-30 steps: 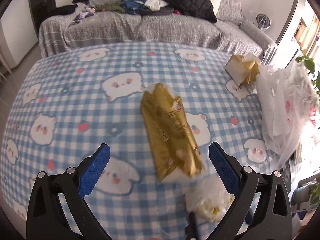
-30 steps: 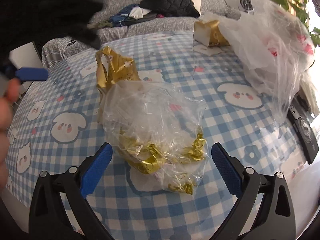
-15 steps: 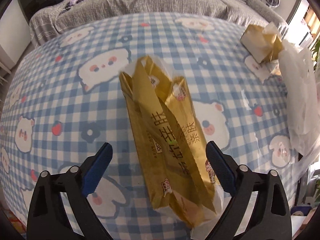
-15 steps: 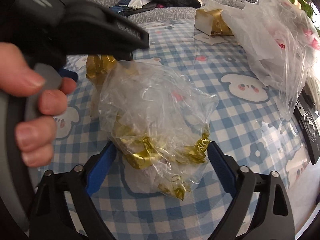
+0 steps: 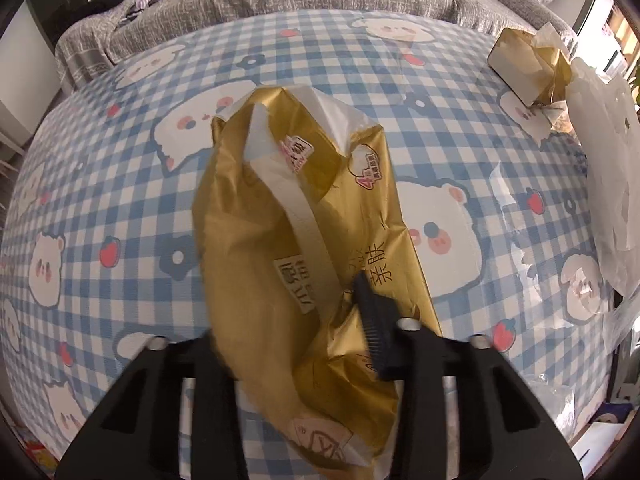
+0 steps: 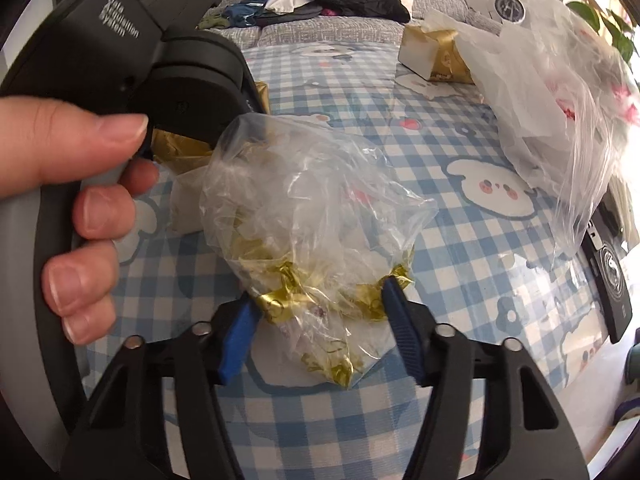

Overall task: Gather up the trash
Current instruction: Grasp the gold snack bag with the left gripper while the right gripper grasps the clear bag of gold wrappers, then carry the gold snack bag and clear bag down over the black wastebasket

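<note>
The gold wrapper (image 5: 296, 264) lies flat on the checked counter (image 5: 120, 184), and the clear bag (image 6: 316, 224) of gold scraps sits just beside it. Both look light, thin and crinkly, so they should squash easily and may slip; pinching a bunched-up part near the close end seems best. The left gripper (image 5: 296, 344) has just been closing and now squeezes the near end of the gold wrapper. The right gripper (image 6: 320, 316) has been closing too, and its blue pads (image 6: 236, 332) now press the bottom of the clear bag from both sides
</note>
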`<state>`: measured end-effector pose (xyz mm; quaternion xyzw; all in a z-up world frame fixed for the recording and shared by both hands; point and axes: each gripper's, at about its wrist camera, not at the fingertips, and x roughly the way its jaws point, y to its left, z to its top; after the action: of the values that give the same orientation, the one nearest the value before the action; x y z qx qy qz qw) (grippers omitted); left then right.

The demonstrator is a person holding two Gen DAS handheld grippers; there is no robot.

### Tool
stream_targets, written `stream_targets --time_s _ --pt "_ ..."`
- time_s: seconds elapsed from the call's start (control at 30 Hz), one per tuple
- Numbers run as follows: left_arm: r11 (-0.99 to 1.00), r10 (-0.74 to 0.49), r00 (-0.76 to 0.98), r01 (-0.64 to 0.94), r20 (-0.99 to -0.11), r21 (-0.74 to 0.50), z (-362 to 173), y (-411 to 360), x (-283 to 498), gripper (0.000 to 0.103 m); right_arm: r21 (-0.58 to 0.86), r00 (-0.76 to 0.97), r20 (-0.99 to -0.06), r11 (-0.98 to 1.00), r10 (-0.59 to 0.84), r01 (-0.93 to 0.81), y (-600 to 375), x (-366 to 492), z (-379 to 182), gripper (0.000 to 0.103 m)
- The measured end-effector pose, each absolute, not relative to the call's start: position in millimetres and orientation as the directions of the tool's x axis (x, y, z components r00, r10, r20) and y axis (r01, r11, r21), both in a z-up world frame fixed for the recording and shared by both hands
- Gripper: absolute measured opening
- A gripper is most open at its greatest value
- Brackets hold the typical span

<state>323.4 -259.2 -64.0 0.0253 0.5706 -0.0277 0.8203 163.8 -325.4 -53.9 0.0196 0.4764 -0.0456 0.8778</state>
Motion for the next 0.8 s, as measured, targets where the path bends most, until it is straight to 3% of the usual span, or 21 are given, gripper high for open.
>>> stream_targets --time_s 0.07,0.2,0.3,0.8 --pt "0.997 -0.024 0.344 0.075 -0.939 0.002 -62 -257 323 0.017 -0.015 0.547 -0.835 0.996 -0.061 0.089 -324 163 -54 0.044" --pt "0.996 -0.036 0.352 0.091 -0.935 -0.004 -62 -253 324 0.011 -0.03 0.555 -0.83 0.997 -0.064 0.07 -320 162 -53 0.03" --pt "0.995 -0.034 0.356 0.102 -0.934 0.003 -61 -251 323 0.008 -0.033 0.555 -0.83 0.998 -0.062 0.062 -318 162 -53 0.025" --pt "0.991 -0.011 0.404 0.126 -0.915 0.044 -41 -231 295 0.006 0.011 0.583 -0.811 0.995 -0.049 0.098 -326 162 -44 0.019"
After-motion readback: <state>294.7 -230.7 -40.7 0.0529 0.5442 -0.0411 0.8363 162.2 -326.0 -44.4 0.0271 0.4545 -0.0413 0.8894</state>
